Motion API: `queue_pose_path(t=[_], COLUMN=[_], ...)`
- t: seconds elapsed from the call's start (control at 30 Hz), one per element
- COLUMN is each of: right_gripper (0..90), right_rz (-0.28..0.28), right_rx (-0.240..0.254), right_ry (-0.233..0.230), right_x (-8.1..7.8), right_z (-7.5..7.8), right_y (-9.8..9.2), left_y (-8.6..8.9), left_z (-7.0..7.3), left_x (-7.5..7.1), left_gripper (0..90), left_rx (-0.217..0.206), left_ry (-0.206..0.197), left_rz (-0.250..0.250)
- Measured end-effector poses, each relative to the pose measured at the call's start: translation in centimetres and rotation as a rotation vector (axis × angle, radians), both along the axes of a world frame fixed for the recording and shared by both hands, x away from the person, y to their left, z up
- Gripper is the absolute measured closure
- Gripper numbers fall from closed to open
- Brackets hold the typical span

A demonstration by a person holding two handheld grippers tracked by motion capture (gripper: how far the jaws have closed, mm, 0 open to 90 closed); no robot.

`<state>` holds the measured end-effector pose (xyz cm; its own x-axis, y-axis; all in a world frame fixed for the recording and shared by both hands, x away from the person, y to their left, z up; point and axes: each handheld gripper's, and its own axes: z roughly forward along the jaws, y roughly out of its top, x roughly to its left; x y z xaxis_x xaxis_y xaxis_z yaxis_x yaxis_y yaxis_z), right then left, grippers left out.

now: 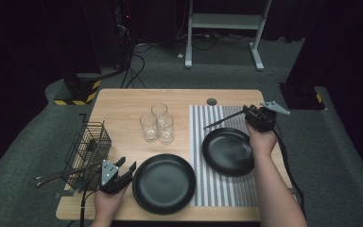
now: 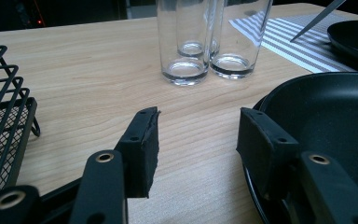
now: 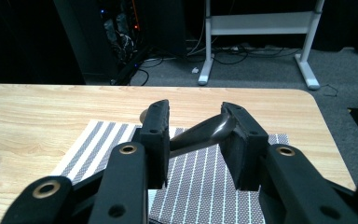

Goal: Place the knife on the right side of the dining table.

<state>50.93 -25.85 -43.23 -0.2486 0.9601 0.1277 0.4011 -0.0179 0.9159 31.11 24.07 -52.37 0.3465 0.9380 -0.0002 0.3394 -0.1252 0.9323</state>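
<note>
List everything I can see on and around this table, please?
Table: one, light wood, centre.
Striped mat: one, grey and white, table's right half.
Plates: two, black; one at the front edge, one on the mat.
Glasses: three, clear, clustered behind the front plate.
Wire basket: one, black, table's left edge, with utensils sticking out.
Utensil: one, dark, handle between the right hand-held gripper's jaws, tip out over the mat.
White frame: one, on the floor behind the table.
Left hand-held gripper: black, open, beside the front plate.
Right hand-held gripper: black, closed on the utensil, above the mat's far end.
Forearms: two, entering from the bottom.
</note>
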Motion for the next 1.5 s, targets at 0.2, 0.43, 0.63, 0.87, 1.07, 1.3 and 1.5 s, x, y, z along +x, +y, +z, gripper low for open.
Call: queue_pose_path(t=[0.2,0.43,0.63,0.87,1.07,1.3,1.5], right_gripper=[62.8,62.0,61.3,60.5,59.7,58.6,57.2], right_rz=[-0.005,-0.005,-0.006,-0.012,-0.016,-0.025,-0.029], right_rx=[0.028,0.046,0.059,0.082,0.087,0.097,0.097], right_ry=[0.011,0.020,0.025,0.041,0.048,0.058,0.068], right_x=[0.3,0.6,0.8,1.0,1.2,1.2,1.2], right_z=[-0.7,-1.4,-1.9,-2.6,-2.9,-3.5,-4.1], right_y=[-0.7,-1.3,-1.8,-2.3,-2.6,-3.0,-3.4], left_y=[0.0,0.0,0.0,0.0,0.0,0.0,0.0], left_z=[0.0,0.0,0.0,0.0,0.0,0.0,0.0], left_x=[0.0,0.0,0.0,-0.1,0.0,0.0,0.0], left_gripper=[48.6,48.5,48.5,48.5,48.5,48.5,48.5], left_rx=[0.000,0.003,0.004,0.004,0.003,0.002,0.002], left_ry=[0.002,0.005,0.005,0.004,0.005,0.005,0.007], left_rz=[0.004,0.010,0.013,0.011,0.010,0.011,0.011])
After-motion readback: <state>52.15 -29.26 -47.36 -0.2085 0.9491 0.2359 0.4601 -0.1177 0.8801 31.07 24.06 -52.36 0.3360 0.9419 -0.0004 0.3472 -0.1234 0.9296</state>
